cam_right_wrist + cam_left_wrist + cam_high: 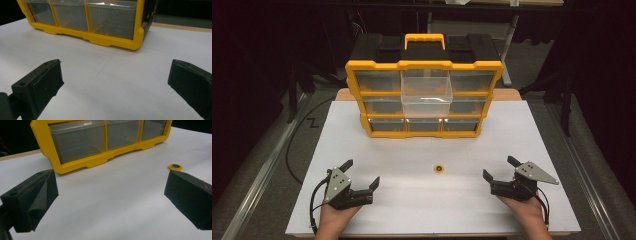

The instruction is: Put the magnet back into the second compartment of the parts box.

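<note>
White tabletop (412, 150) carried a yellow drawer organizer (424, 97) at twelve o'clock, its middle clear drawer (426, 96) pulled out. A small yellow disc (439, 169) lay centrally. Left gripper (361, 176) at seven and right gripper (499, 167) at five gaped wide, empty.

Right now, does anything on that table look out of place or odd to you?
Yes: the clear middle drawer of the yellow organizer sticks out while the others sit flush, and a small yellow disc lies alone on the white table.
</note>
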Motion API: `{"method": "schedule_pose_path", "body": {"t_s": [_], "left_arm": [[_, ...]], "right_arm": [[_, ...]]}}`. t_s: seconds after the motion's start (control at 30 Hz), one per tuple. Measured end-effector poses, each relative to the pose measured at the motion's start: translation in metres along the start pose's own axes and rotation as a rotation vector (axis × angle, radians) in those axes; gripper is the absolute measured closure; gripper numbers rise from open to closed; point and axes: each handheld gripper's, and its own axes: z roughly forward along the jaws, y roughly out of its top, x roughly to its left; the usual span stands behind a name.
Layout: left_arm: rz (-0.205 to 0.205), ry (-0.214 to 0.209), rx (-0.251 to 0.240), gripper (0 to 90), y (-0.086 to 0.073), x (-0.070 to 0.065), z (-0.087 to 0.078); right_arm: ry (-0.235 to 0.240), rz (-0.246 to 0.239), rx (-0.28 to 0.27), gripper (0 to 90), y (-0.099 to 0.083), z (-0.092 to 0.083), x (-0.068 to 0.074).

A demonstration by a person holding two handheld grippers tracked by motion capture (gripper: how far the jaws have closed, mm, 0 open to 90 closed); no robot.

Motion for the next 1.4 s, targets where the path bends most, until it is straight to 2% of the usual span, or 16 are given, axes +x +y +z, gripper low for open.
{"method": "schedule_pose_path", "body": {"t_s": [0.53, 0.7, 0.93, 0.97, 1.4], "left_arm": [[0.010, -0.003, -0.007, 0.2, 0.000, -0.001, 0.002], [0.010, -0.006, -0.006, 0.2, 0.000, -0.002, 0.003], [0.004, -0.003, 0.000, 0.2, 0.000, -0.001, 0.003], [0.004, -0.002, 0.000, 0.2, -0.001, -0.001, 0.003], [0.011, -0.002, 0.009, 0.2, -0.001, -0.002, 0.004]], "right_arm": [[-0.015, -0.007, 0.016, 0.2, -0.001, 0.001, -0.001], [-0.028, -0.017, 0.040, 0.2, 0.000, 0.002, -0.001], [-0.041, -0.016, 0.095, 0.2, 0.001, 0.005, -0.001], [-0.044, -0.015, 0.115, 0.3, 0.001, 0.005, -0.001], [-0.033, -0.007, 0.248, 0.2, 0.000, 0.012, -0.005]]}}
